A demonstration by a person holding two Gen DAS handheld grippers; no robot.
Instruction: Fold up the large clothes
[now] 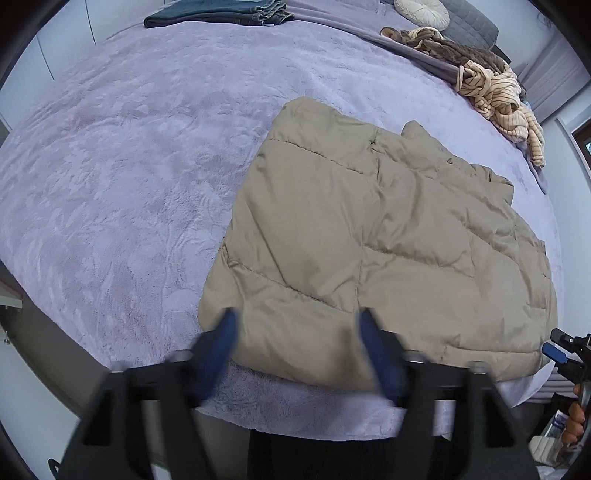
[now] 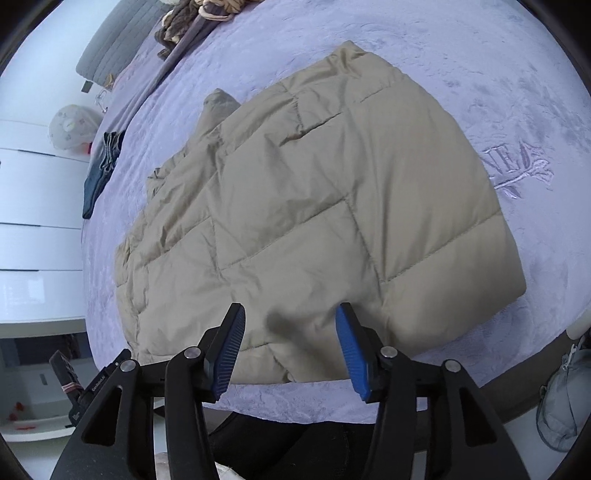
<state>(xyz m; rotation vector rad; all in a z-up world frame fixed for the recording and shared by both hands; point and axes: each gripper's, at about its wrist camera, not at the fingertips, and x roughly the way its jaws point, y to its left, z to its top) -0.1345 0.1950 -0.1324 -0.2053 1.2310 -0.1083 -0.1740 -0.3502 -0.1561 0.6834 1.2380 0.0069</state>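
Note:
A beige quilted puffer jacket (image 1: 369, 236) lies folded flat on the lilac plush bed cover (image 1: 129, 166), near the bed's front edge. My left gripper (image 1: 299, 325) hovers over the jacket's near left corner, its blurred blue pads (image 1: 375, 343) wide apart and nothing pinched. In the right wrist view the same jacket (image 2: 314, 192) fills the middle. My right gripper (image 2: 291, 314) is open above its near hem, and the blue pads (image 2: 349, 339) are clear of the cloth. The right gripper also shows at the left wrist view's right edge (image 1: 561, 350), held by a hand (image 1: 576, 417).
Folded jeans (image 1: 221, 13) lie at the bed's far side. A heap of striped and brown garments (image 1: 498, 88) and a round cushion (image 1: 421, 11) sit near the pillows. White drawers (image 2: 37, 206) stand left of the bed, and a grey bag (image 2: 561, 398) is on the floor at the right.

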